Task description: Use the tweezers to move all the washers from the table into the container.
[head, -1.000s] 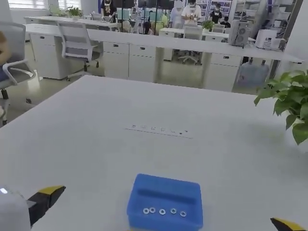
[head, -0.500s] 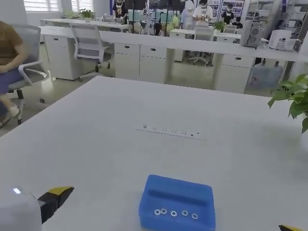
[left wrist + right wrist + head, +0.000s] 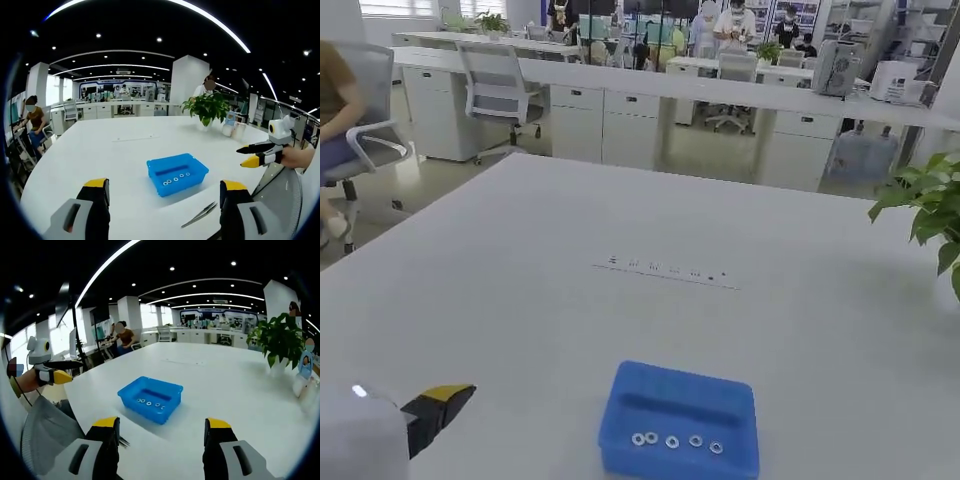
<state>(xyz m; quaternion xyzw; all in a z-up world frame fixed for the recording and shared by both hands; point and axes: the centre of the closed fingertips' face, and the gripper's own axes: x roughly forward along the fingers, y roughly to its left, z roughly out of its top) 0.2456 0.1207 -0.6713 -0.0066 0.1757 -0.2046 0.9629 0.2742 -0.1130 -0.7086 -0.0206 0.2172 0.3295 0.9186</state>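
From the head view, the blue container [image 3: 680,420] sits on the white counter [image 3: 520,300] just in front of the person, and five washers [image 3: 675,440] lie in a row inside it. I see no washer on the counter around it, so the job looks finished. The left gripper [image 3: 440,405] hangs low at the near left, well clear of the container.

In the left gripper view its jaws stand wide apart, holding nothing. The tweezers [image 3: 200,215] lie loose at the near edge, likely set down as no longer needed. The right gripper [image 3: 242,156] hovers off to the side.

The right gripper view shows that gripper's jaws spread wide and bare, aimed toward the container.
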